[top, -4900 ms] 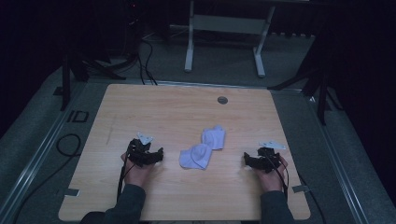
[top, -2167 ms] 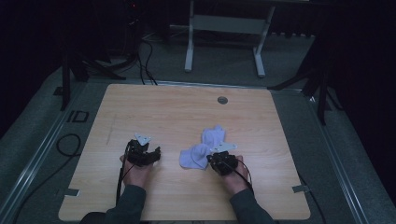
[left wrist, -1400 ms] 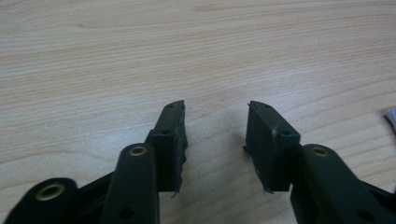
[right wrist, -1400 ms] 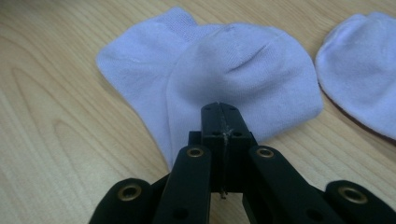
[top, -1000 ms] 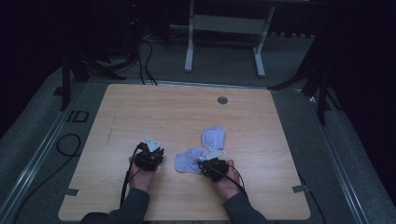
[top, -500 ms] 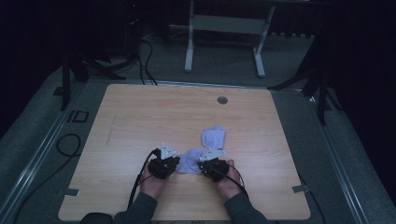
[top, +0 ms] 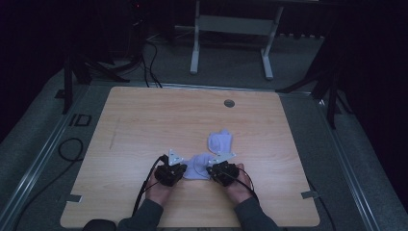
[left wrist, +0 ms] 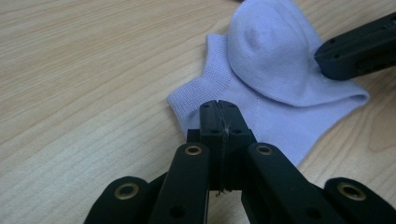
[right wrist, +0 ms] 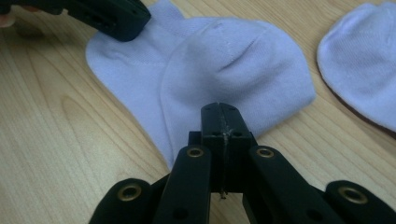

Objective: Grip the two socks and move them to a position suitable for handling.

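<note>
A pale lilac ankle sock (top: pixel 197 166) lies crumpled on the wooden table (top: pixel 144 120), near its front edge. My left gripper (top: pixel 182 169) is at the sock's left end. In the left gripper view its jaws (left wrist: pixel 218 106) meet on the flat cuff end of the sock (left wrist: pixel 271 70). My right gripper (top: pixel 211 169) is at the sock's right end, and its jaws (right wrist: pixel 219 109) are pressed together on the rounded edge of the sock (right wrist: pixel 224 60). A second matching sock (top: pixel 220 141) lies just beyond, untouched, and shows at the right of the right gripper view (right wrist: pixel 364 60).
A round grommet (top: pixel 229 103) sits near the table's far edge. Tape tabs mark the front corners (top: pixel 73 198) (top: pixel 308 194). Cables (top: pixel 67 149) lie on the floor at the left, and a desk frame (top: pixel 231 29) stands behind the table.
My left gripper has moved right across the table to the sock's left end. The right gripper has stayed at the sock's right end.
</note>
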A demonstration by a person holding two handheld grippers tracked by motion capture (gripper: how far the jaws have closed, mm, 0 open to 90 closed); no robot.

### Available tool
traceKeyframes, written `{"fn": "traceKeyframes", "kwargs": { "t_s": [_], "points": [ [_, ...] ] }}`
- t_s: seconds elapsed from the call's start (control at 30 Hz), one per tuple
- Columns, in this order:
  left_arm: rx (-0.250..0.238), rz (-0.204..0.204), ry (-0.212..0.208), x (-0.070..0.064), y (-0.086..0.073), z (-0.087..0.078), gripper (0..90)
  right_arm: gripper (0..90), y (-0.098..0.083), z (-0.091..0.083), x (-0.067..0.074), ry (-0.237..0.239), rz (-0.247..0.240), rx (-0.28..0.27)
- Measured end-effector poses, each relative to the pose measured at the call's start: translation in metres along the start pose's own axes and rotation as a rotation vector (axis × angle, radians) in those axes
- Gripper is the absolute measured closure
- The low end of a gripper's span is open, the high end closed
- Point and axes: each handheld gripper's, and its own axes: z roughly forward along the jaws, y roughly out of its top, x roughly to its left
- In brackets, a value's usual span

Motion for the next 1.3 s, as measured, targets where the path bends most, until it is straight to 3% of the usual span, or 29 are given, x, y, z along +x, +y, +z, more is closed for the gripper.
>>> {"fn": "traceKeyframes", "kwargs": {
  "t_s": [0.23,0.47,0.77,0.87,1.0,1.07,1.17,1.2,1.3],
  "points": [
    [-0.001,0.005,-0.006,-0.003,-0.001,0.000,89.5,89.1,0.003,-0.003,0.001,-0.019,0.000,0.011],
    [-0.009,-0.006,-0.006,-0.002,-0.002,0.000,89.5,88.5,0.025,-0.015,0.006,0.001,-0.016,-0.052],
    [-0.013,-0.008,-0.005,-0.003,-0.002,0.000,89.5,81.0,0.045,0.007,0.018,0.021,-0.067,-0.010],
    [-0.010,-0.008,-0.007,-0.002,-0.002,0.000,89.5,77.8,0.043,0.022,0.016,0.046,-0.051,0.026],
    [-0.010,-0.010,-0.011,-0.002,-0.002,0.000,89.5,75.6,0.040,0.028,0.014,0.068,-0.034,0.047],
    [-0.010,-0.008,-0.008,-0.002,-0.002,0.000,89.5,73.2,0.039,0.029,0.011,0.091,0.000,0.035],
    [-0.012,-0.007,-0.006,-0.003,-0.002,0.000,89.5,74.6,0.039,0.029,0.011,0.095,0.005,0.039],
    [-0.013,-0.008,-0.005,-0.003,-0.002,0.000,89.5,82.1,0.040,0.030,0.010,0.074,0.006,0.042],
    [-0.014,-0.006,-0.003,-0.003,-0.002,0.000,89.5,86.3,0.040,0.029,0.010,0.064,0.011,0.043]
  ]
}}
